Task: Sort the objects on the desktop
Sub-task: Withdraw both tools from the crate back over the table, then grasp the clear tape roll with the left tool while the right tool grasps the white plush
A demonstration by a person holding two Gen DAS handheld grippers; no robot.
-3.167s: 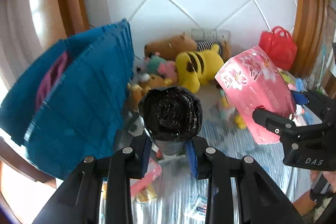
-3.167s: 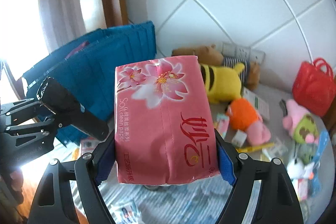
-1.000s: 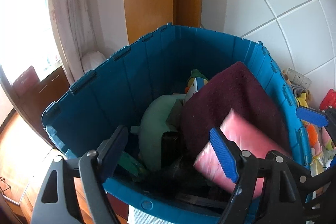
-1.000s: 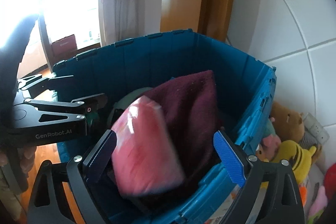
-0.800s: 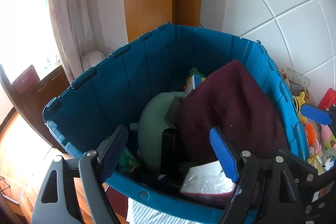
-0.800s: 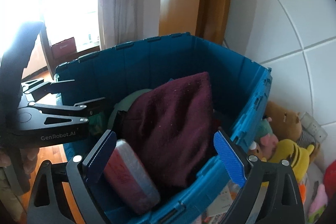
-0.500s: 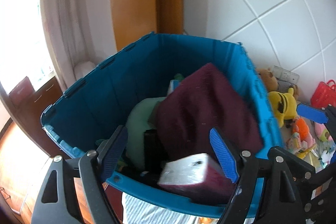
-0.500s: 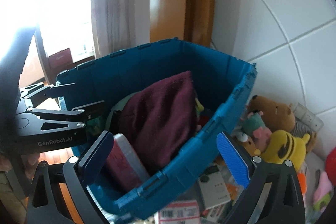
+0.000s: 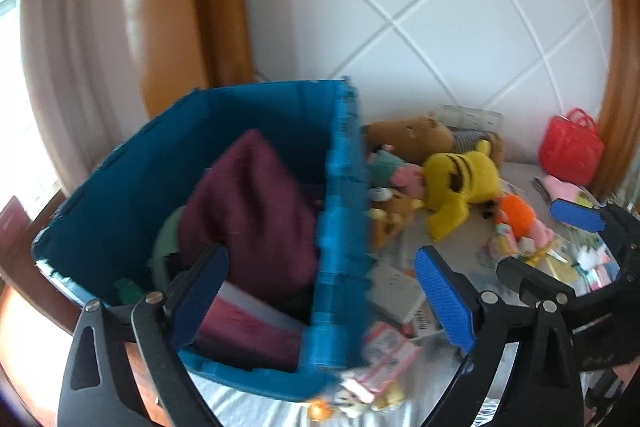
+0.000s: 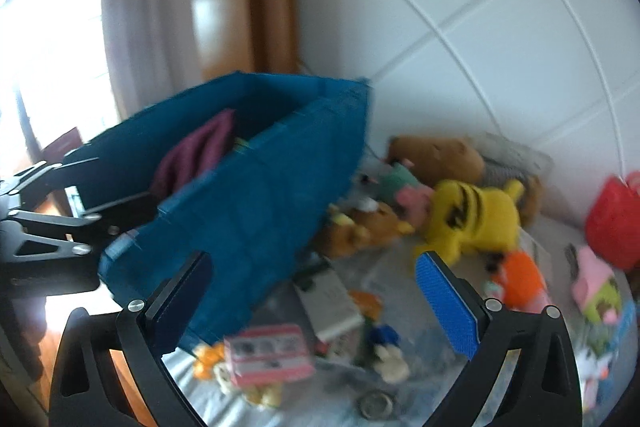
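The blue storage bin (image 9: 344,187) stands at the desk's left end and holds a maroon cloth (image 9: 252,203), a pale green item and the pink tissue pack (image 9: 248,319) at its near corner. My left gripper (image 9: 320,279) hovers over the bin's near right corner; its jaws are opening and nothing is between them. My right gripper (image 10: 316,283) hangs beside the bin (image 10: 260,195) over the cluttered desk, jaws also opening and holding nothing. Loose on the desk lie a yellow striped plush (image 10: 476,219), a brown bear (image 10: 436,155) and a pink card pack (image 10: 268,355).
A red basket (image 9: 570,153) stands at the back right by the wooden frame. An orange plush (image 10: 520,279), a pink-green toy (image 10: 596,287), a white box (image 10: 332,299) and small figures litter the striped cloth. Behind is a white tiled wall; left of the bin, a curtain and window.
Both grippers have swung right, from over the bin's inside toward the toys on the desk. The pink tissue pack dropped and settled in the bin. The left jaws stand wider.
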